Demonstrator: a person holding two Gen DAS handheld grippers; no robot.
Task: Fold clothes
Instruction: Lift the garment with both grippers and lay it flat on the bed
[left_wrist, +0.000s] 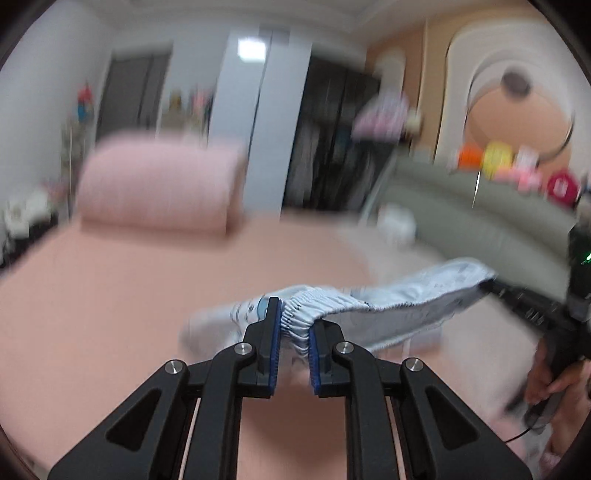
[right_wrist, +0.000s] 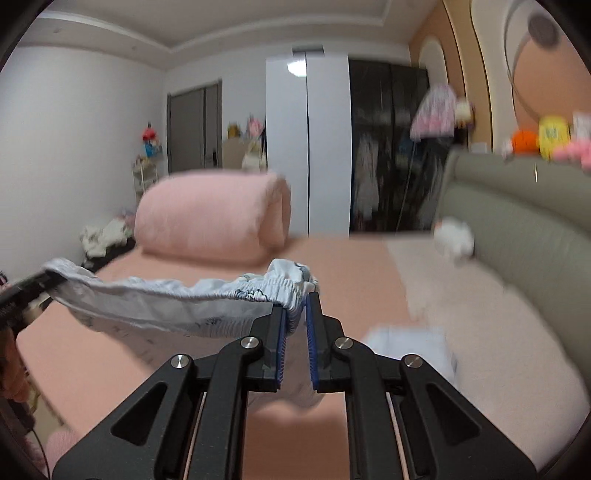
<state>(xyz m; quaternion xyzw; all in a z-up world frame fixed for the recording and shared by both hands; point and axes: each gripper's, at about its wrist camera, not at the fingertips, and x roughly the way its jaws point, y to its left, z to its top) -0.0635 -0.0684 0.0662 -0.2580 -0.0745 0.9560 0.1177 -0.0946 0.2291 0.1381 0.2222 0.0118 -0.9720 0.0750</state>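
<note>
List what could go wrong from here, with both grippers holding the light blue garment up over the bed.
1. The left gripper pinches only the bunched elastic waistband of the light blue garment, so the fabric might slip out.
2. The right gripper also bites just the edge; a tug between the two could free one end.
3. Fabric sags in the middle over the pink bed, so a fold may land crooked.

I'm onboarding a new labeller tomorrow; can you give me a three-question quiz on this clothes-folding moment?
1. True or false: the light blue garment lies flat on the bed.
2. Which part of it does the left gripper pinch: A hem, B elastic waistband, C pocket?
3. What holds its other end?

Key: 1 false, it hangs stretched between both grippers. 2 B. 3 The right gripper.
</note>
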